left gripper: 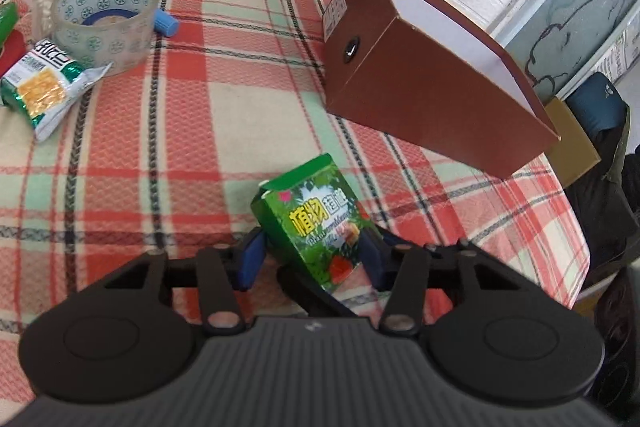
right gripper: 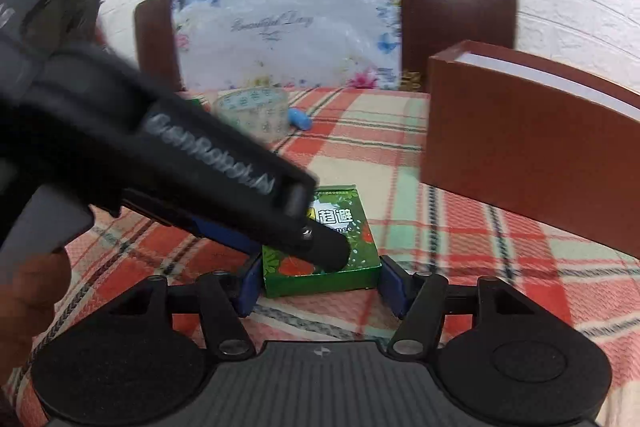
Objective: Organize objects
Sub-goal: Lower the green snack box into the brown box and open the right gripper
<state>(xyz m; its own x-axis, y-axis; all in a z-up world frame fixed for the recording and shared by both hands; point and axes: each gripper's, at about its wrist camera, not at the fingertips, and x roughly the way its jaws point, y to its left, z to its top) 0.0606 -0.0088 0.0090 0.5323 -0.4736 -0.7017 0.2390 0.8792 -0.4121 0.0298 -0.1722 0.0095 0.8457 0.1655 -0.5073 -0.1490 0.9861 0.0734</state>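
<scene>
A small green box (left gripper: 316,223) with yellow Chinese lettering lies on the plaid cloth. In the left wrist view it sits between the blue pads of my left gripper (left gripper: 312,259), which stand wide at its sides; whether they touch it I cannot tell. In the right wrist view the same green box (right gripper: 340,239) lies between the open blue pads of my right gripper (right gripper: 320,287), which flank its near end. The left gripper's black body (right gripper: 200,163) crosses that view from the upper left and covers part of the box.
An open brown cardboard box (left gripper: 420,67) with a white inside stands to the right, seen also in the right wrist view (right gripper: 520,151). At far left lie a clear tape roll (left gripper: 104,23), a blue cap (left gripper: 166,23) and a green snack packet (left gripper: 44,87).
</scene>
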